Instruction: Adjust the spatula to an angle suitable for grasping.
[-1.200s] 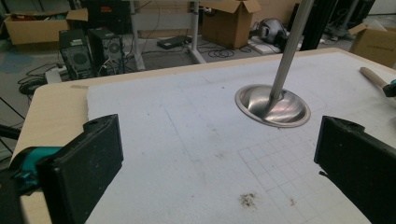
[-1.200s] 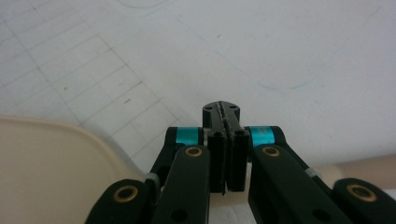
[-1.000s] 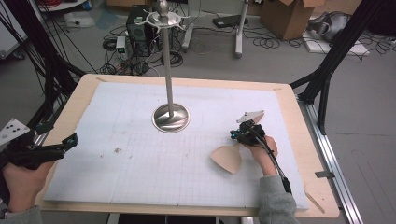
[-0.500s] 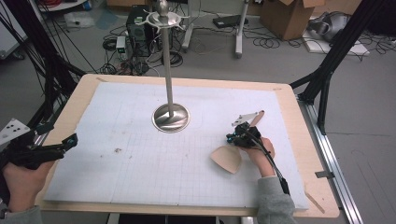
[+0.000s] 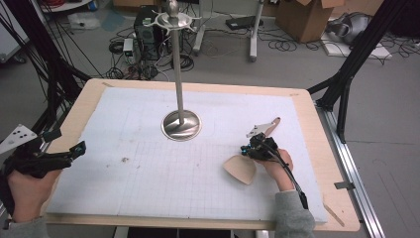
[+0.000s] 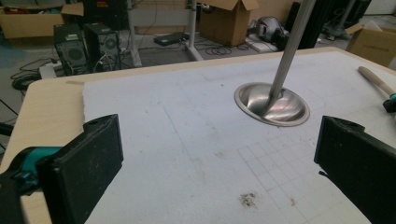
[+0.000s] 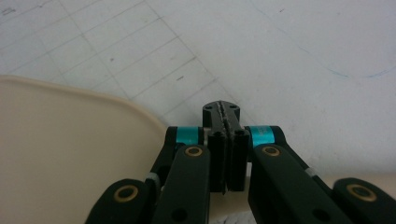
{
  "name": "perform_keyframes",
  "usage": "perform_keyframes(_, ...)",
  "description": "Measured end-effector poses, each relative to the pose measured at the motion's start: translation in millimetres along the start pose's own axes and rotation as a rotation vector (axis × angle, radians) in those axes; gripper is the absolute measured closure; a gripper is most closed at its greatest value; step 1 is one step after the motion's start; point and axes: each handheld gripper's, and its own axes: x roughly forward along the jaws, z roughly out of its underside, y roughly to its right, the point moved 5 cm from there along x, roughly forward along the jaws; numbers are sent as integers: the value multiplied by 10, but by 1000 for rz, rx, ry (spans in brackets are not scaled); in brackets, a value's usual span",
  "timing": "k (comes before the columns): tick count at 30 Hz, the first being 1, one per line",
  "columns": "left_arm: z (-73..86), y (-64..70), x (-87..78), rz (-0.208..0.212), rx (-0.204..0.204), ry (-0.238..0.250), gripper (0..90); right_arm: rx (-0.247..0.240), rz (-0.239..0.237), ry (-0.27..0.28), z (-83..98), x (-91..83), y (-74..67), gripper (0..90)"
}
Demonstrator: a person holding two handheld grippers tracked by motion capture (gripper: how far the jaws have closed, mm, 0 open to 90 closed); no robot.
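Observation:
A beige flat utensil head (image 5: 241,169) lies on the white grid mat (image 5: 148,173); it shows large in the right gripper view (image 7: 60,154). A wooden handle (image 6: 373,79) runs away from it, with its end showing past the hand (image 5: 275,121). My right gripper (image 5: 250,150) points down at the mat right beside the head's edge. Its jaws (image 7: 223,109) are shut, pads pressed together with nothing seen between them. At the table's left edge my left gripper (image 5: 67,144) is held level and open (image 6: 215,172), with bare mat between its jaws.
A tall metal stand rises from a round base (image 5: 181,125) at the mat's middle (image 6: 273,105). Its hooked top (image 5: 172,17) sits high. The wooden table rim (image 5: 327,163) borders the mat. Dark crumbs (image 6: 247,199) lie near the left gripper. Boxes and cables are on the floor behind.
My right hand has edged slightly toward the near left, over the utensil. The left gripper and the stand have stayed where they were.

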Motion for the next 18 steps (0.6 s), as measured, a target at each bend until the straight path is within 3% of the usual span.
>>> perform_keyframes(7, 2, 34, 78, 12, 1, -11, 17, 19, -31, 23, 64, -37, -5, 900)
perform_keyframes(18, 11, 26, 109, 21, -5, -19, 17, -3, -45, -15, 123, -108, -70, 900)
